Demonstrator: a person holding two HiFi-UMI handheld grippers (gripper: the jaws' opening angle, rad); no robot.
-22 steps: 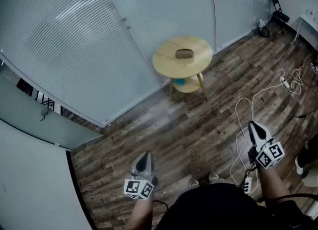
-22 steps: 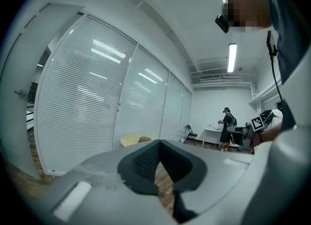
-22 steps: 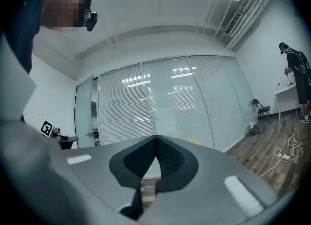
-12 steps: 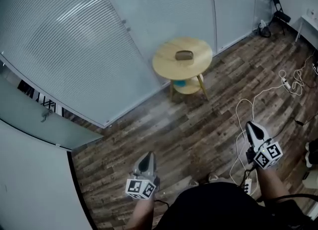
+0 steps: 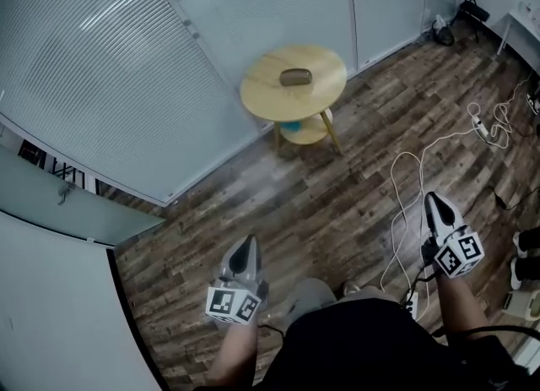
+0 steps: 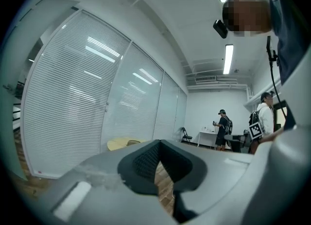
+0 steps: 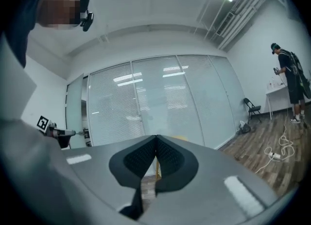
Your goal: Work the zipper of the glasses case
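Ahead, glasses case [image 5: 295, 77] on round table [image 5: 325, 95], left gripper [image 5: 250, 243] and right gripper [image 5: 432, 202], jaws pressed together, empty

Tabletop [image 5: 266, 98]: round, pale yellow wood, standing close to the glass wall.
On it: a dark glasses case [image 5: 295, 77], lying near the middle.
Lower shelf [image 5: 310, 133]: something blue [image 5: 292, 127] sits there.
Floor [image 5: 321, 203]: dark planks, with white cables [image 5: 405, 185] trailing across the right side.

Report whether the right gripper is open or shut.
Shut. The right gripper shows jaws closed tip to tip, nothing between them; the glasses case sits away on the round table.
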